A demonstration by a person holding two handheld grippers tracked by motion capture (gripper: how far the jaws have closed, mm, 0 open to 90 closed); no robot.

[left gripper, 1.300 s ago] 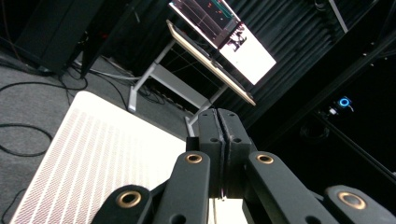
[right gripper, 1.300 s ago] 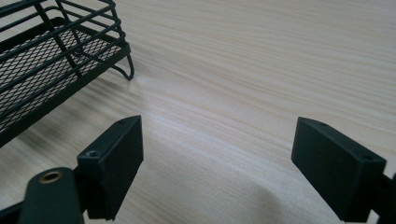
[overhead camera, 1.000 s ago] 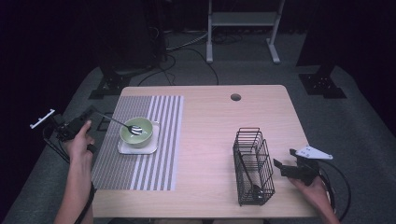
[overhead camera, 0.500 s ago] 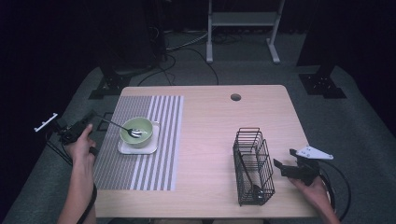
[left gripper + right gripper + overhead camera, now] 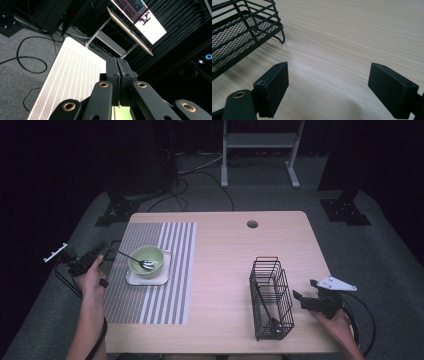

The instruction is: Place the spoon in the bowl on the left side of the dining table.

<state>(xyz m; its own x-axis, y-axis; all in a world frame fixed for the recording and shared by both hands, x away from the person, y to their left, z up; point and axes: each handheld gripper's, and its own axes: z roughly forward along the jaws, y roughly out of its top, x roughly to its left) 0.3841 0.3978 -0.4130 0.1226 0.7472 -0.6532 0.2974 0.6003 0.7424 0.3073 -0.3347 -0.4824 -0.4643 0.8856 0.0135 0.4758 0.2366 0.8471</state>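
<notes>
A green bowl (image 5: 146, 258) sits on a white square plate (image 5: 145, 279) on the striped mat (image 5: 150, 295). A spoon (image 5: 127, 256) lies in the bowl, its handle pointing left toward my left gripper (image 5: 102, 251). That gripper hangs at the table's left edge. Its pads (image 5: 117, 75) are pressed together with nothing showing between them, and a bit of the green bowl (image 5: 123, 113) shows below. My right gripper (image 5: 299, 299) rests low on the table, just right of the black wire basket (image 5: 270, 295). It (image 5: 328, 85) is open and empty, with the basket (image 5: 242, 32) ahead of it.
A dark utensil (image 5: 272, 322) lies inside the basket. A round cable hole (image 5: 252, 224) is in the tabletop at the back. Cables and stand feet lie on the floor behind the table. Bare wood spans between the mat and the basket.
My left hand and gripper have drifted slightly left and toward the near edge. The spoon, bowl, basket and right gripper have stayed put.
</notes>
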